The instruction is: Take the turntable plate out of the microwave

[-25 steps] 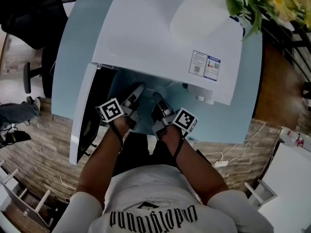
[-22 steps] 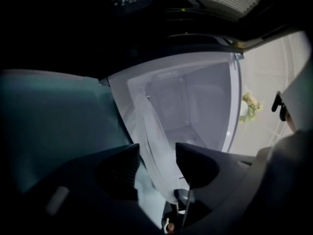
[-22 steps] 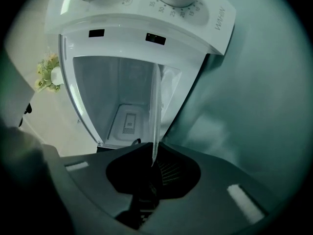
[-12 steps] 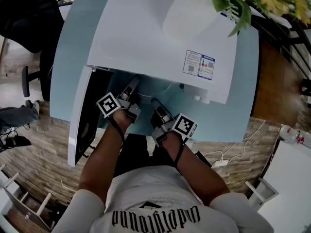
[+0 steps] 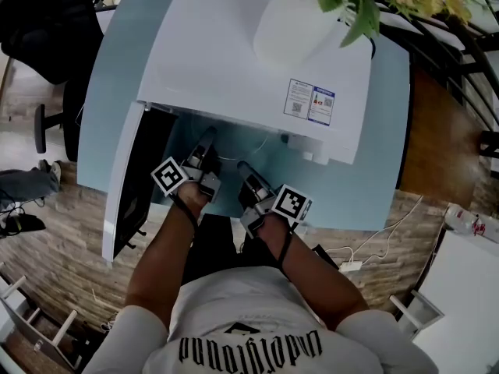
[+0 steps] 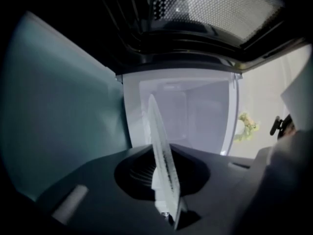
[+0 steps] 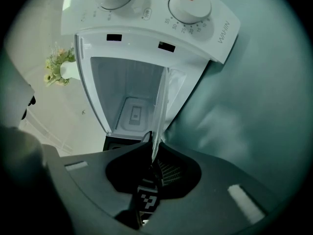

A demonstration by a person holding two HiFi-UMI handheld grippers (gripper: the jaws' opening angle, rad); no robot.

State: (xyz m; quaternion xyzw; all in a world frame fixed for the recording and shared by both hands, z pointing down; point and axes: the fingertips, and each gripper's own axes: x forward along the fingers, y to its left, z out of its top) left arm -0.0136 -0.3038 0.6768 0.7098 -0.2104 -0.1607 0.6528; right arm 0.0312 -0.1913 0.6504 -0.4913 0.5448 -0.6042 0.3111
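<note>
The clear glass turntable plate (image 6: 156, 131) stands edge-on between the jaws in both gripper views, also shown as plate (image 7: 160, 106); in the head view I can hardly make it out. My left gripper (image 5: 207, 142) has just been closing its jaws, and they now pinch the plate's rim (image 6: 165, 180). My right gripper (image 5: 243, 168) is shut on the opposite rim (image 7: 152, 148). Both grippers sit side by side at the mouth of the white microwave (image 5: 234, 53), whose door (image 5: 125, 185) hangs open to the left. The white cavity (image 7: 129, 106) lies behind the plate.
The microwave stands on a light-blue table (image 5: 366, 178). A white vase with flowers (image 5: 300, 22) sits on top of it. Two control knobs (image 7: 190, 5) are beside the cavity. An office chair (image 5: 47, 22) and a cable (image 5: 351, 265) are on the floor.
Both grippers stay at the microwave's mouth. The left one has rolled a little and drawn in against the plate. The head view has shifted slightly.
</note>
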